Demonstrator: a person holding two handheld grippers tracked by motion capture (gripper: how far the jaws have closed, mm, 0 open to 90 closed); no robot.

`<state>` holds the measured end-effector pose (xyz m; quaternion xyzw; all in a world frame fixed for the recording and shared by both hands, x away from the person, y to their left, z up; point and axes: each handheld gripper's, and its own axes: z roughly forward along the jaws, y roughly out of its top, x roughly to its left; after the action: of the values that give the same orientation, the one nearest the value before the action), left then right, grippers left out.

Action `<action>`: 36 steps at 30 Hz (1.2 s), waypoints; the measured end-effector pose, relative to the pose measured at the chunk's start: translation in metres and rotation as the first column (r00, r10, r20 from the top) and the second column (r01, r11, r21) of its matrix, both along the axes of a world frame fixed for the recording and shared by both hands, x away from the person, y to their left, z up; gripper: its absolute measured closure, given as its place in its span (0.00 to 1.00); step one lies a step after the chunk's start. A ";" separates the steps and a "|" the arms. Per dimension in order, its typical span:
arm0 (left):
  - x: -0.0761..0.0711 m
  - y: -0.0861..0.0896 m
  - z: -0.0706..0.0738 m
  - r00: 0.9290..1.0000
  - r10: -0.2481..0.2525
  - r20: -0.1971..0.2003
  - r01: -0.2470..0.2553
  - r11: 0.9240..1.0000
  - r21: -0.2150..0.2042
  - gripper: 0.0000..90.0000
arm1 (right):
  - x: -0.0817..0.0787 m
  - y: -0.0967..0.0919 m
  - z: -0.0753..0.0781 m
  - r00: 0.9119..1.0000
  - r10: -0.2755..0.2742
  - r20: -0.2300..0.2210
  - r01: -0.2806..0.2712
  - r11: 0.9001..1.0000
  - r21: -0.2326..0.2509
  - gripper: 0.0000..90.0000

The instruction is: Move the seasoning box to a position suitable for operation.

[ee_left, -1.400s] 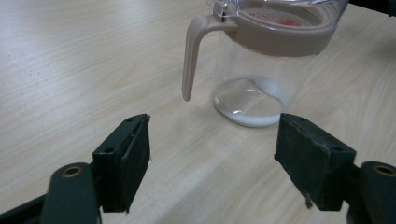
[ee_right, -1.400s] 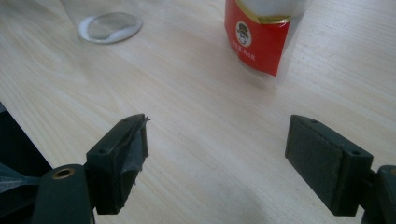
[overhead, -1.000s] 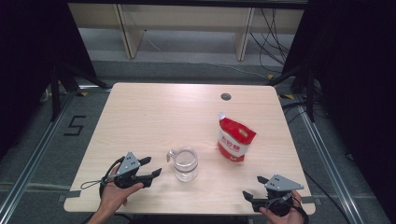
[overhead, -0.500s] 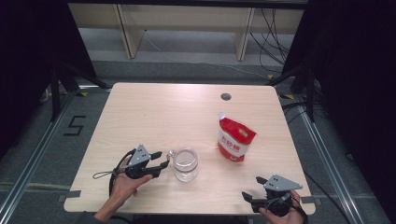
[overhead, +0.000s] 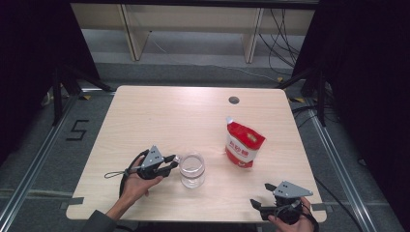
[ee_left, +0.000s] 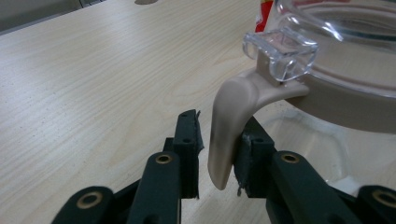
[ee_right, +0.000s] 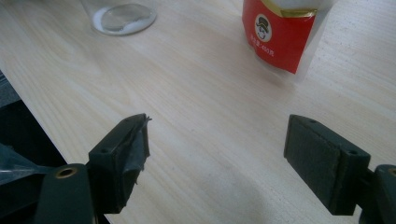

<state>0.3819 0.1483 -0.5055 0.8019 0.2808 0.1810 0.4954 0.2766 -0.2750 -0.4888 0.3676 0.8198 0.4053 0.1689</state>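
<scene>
A clear jar (overhead: 192, 169) with a beige collar stands near the table's front middle. Its beige latch lever (ee_left: 229, 121) hangs down between the jaws of my left gripper (ee_left: 219, 154), which reaches the jar from the left (overhead: 171, 162). These jaws have just been closing. One pad touches the lever, and a thin gap remains at the other pad. A red and white pouch (overhead: 244, 142) stands upright to the right of the jar. My right gripper (overhead: 256, 205) rests at the front right edge, open and with nothing between its pads (ee_right: 224, 154). It faces the pouch (ee_right: 280, 32) and the jar's base (ee_right: 123, 16).
The wooden table (overhead: 159, 116) has a dark round hole (overhead: 234, 100) at the back right. Shelving and cables lie on the floor beyond the far edge. The front edge runs just below both hands.
My left gripper has slid right up to the jar, and its jaws have narrowed around the latch lever. The right gripper, the jar and the pouch have stayed put.
</scene>
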 end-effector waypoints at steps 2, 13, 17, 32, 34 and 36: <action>-0.002 -0.001 0.001 1.000 -0.005 0.001 0.005 1.000 0.011 0.87 | 0.000 0.000 0.000 1.000 0.003 -0.002 -0.003 1.000 -0.001 0.26; -0.017 -0.001 0.006 0.999 -0.003 -0.049 0.004 1.000 0.020 0.86 | -0.002 0.001 0.001 1.000 0.001 -0.023 0.000 1.000 0.016 0.26; -0.026 -0.001 0.006 0.998 -0.017 -0.067 0.017 1.000 0.011 0.84 | -0.002 0.001 0.001 1.000 -0.006 -0.020 0.007 1.000 0.019 0.26; -0.039 -0.009 0.007 0.994 -0.067 -0.084 0.067 0.998 0.000 0.81 | 0.001 -0.002 -0.001 1.000 0.013 -0.016 -0.013 1.000 0.025 0.27; -0.039 -0.011 0.006 0.994 -0.073 -0.084 0.073 0.997 -0.005 0.81 | 0.002 -0.002 -0.001 1.000 0.025 -0.019 -0.024 0.999 0.038 0.27; -0.038 -0.012 0.007 0.994 -0.075 -0.078 0.076 0.997 0.004 0.81 | 0.002 -0.002 -0.001 1.000 0.022 -0.018 -0.021 0.999 0.028 0.27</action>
<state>0.3434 0.1362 -0.4990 0.8200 0.2685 0.1318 0.4879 0.2783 -0.2768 -0.4900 0.3648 0.8194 0.4153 0.1518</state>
